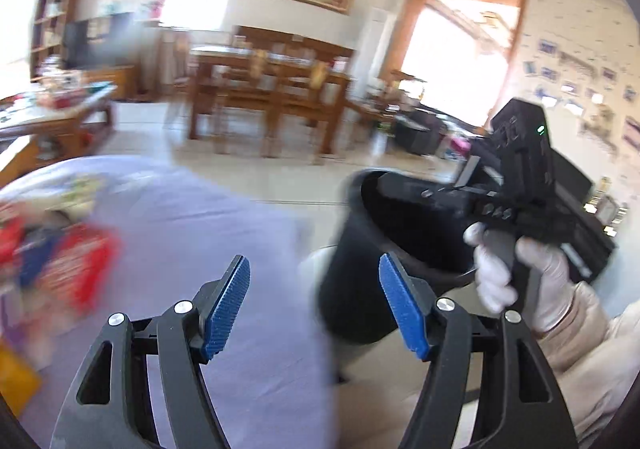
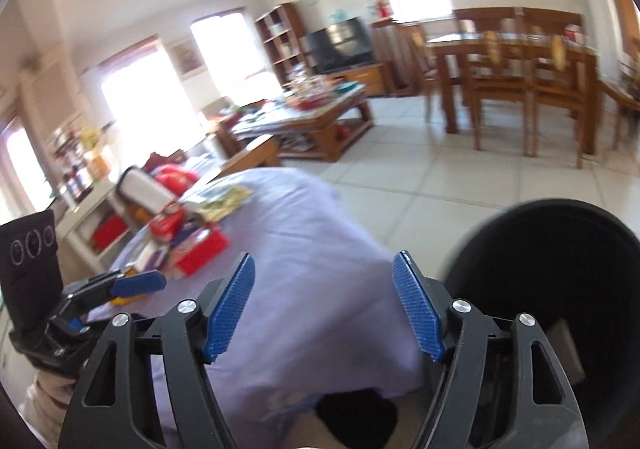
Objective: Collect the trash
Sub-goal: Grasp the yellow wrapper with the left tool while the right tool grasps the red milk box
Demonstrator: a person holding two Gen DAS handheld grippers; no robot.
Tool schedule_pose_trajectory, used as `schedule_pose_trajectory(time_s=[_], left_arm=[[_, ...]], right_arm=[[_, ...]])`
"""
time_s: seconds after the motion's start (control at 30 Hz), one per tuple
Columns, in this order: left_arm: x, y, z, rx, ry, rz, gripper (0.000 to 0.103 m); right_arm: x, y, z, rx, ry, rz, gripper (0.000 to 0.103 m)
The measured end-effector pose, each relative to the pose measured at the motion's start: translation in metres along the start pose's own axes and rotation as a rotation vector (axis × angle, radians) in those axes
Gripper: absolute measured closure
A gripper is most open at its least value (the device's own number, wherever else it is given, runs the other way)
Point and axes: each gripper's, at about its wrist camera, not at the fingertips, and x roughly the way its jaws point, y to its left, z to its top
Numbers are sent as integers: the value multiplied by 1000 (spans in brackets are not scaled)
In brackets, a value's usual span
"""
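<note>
Blue-padded hand-held grippers [image 1: 314, 303] [image 2: 324, 307], jaws apart

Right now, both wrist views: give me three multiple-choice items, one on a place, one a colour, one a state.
1. Where is the black bin?
A. on the dining table
B. on the floor beside the covered table
C. on the shelf

2. What colour is the cloth?
A. green
B. lilac
C. orange

3. How is the right gripper?
A. open, empty
B. shut on a wrapper
C. shut on the bin

Key: 1 B, it stands right off the cloth's edge; 2 B, pale purple throughout; 3 A, nothing between its blue pads.
</note>
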Motion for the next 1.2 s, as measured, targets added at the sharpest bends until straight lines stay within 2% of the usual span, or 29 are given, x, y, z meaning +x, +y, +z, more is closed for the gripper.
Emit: schedule_pose_trajectory(time_s=[0.03, 0.07, 0.17, 0.27, 0.43, 0.63, 0.8, 0.93, 1.1, 1.13, 1.2], left_arm=[[-13, 15, -7, -13, -1, 50, 36], [-24, 27, -13, -25, 0, 91, 35], [-58, 69, -37, -64, 5, 213, 25], [-78, 102, -55, -75, 59, 318, 24], [-92, 149, -78, -68, 138, 374, 21], [-93, 186, -89, -76, 179, 312, 21], [-89, 185, -90, -23, 208, 251, 22], [-81, 185, -89, -14, 241, 250, 23], [-71, 191, -87, -36, 288, 262, 37], [-70, 194, -86, -50, 293, 248, 39], [-70, 197, -86, -70, 297, 222, 50]], right_arm=[[12, 17, 3, -28, 17, 27, 18], [23, 32, 4, -55, 33, 52, 16], [62, 82, 9, -163, 101, 101, 14], [96, 124, 6, -254, 160, 122, 10], [151, 175, 2, -348, 246, 145, 7], [203, 203, -1, -483, 338, 95, 5], [235, 206, -5, -562, 376, 58, 5], [253, 207, -2, -581, 404, 52, 5], [269, 202, 3, -535, 413, 93, 5], [271, 200, 4, -518, 420, 107, 8], [273, 196, 7, -492, 426, 128, 10]])
